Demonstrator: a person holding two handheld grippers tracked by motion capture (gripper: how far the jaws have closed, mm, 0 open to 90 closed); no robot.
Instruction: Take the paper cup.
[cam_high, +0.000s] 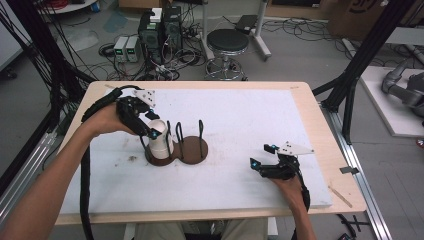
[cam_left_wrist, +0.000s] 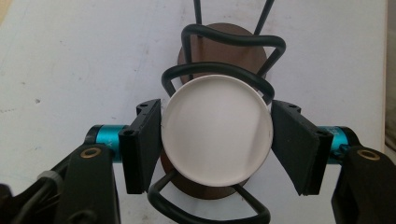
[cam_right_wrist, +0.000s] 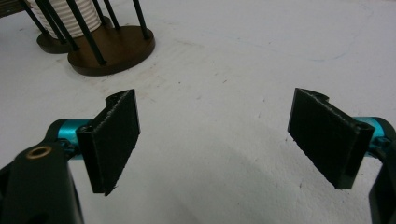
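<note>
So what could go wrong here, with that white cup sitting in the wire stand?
1. The left tool straddles the white cup from above, its jaws close at both sides. The black wire loops ring the cup closely, so lifting at a tilt might snag the cup.
2. A snag might drag the brown stand, since the right tool rests open, apart from it, not holding it.
3. A hard squeeze could perhaps dent the cup.
</note>
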